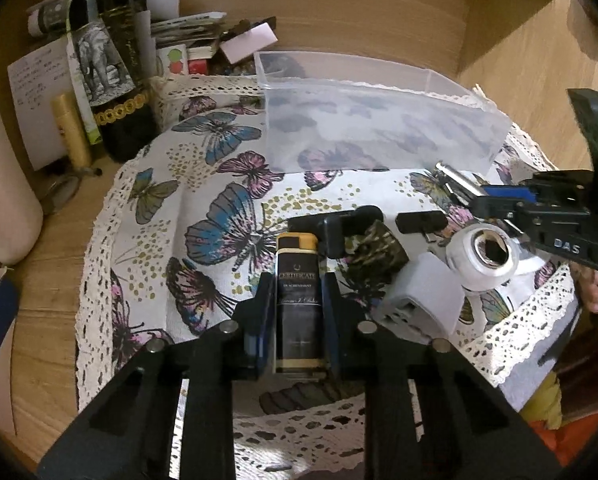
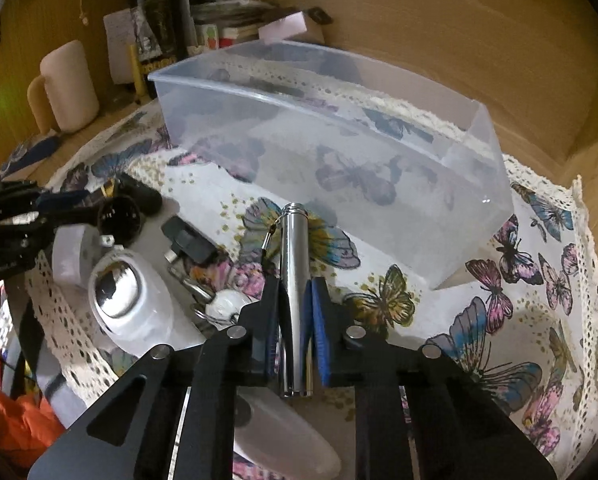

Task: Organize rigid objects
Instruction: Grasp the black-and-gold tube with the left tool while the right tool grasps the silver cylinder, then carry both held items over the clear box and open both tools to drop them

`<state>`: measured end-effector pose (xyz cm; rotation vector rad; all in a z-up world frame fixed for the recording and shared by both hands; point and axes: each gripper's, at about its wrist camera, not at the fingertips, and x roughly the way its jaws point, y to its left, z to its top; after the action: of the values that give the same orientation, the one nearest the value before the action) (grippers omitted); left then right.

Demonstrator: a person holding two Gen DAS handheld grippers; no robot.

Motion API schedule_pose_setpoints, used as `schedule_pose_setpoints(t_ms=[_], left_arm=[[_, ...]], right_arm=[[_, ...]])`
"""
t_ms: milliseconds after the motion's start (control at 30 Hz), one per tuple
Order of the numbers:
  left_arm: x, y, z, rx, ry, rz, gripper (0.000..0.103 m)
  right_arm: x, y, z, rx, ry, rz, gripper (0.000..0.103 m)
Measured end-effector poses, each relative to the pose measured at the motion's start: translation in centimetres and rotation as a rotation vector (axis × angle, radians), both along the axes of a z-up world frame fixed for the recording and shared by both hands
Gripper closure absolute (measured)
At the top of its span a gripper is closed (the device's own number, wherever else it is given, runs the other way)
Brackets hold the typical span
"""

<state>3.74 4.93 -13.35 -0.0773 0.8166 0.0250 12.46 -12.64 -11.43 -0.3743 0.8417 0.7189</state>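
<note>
Nearby, clear bin [image 2: 479,184] holds nothing visible.

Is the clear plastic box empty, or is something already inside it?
Empty: through the clear plastic box walls only the butterfly tablecloth shows.

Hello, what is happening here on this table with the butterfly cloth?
A person is sorting small items with two handheld grippers. The left gripper is shut on a black and gold lighter, and the right gripper is shut on a silver metal cylinder. The clear plastic bin stands just ahead of both and looks empty. A white tape roll, a grey adapter and other small things lie on the cloth.
</note>
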Motion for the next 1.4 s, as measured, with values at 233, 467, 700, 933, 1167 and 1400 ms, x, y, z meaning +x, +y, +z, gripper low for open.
schedule_pose_setpoints(t_ms=[233, 467, 700, 933, 1167, 1400], left_arm=[[-0.8, 0.1, 2.6, 0.028, -0.082, 0.028, 0.080], [-0.6, 0.2, 6.7, 0.003, -0.195, 0.040, 0.080], [1.1, -0.6, 10.0, -0.014, -0.281, 0.024, 0.080], [5.4, 0.7, 11.8, -0.009, -0.264, 0.040, 0.080], [10.2, 2.0, 11.2, -0.048, -0.179, 0.028, 0.080], [14.5, 1.0, 8.5, -0.060, -0.050, -0.035, 0.080]], right_arm=[[-1.7, -0.9, 3.4, 0.103, -0.102, -0.034, 0.089], [-2.2, -1.9, 7.5, 0.205, -0.205, -0.071, 0.089], [-1.4, -3.0, 11.5, 0.273, -0.294, -0.116, 0.089], [1.5, -3.4, 13.8, 0.302, -0.344, -0.169, 0.089], [5.4, -2.0, 12.5, 0.272, -0.297, -0.183, 0.089], [8.7, -0.1, 8.6, 0.175, -0.189, -0.160, 0.089]])
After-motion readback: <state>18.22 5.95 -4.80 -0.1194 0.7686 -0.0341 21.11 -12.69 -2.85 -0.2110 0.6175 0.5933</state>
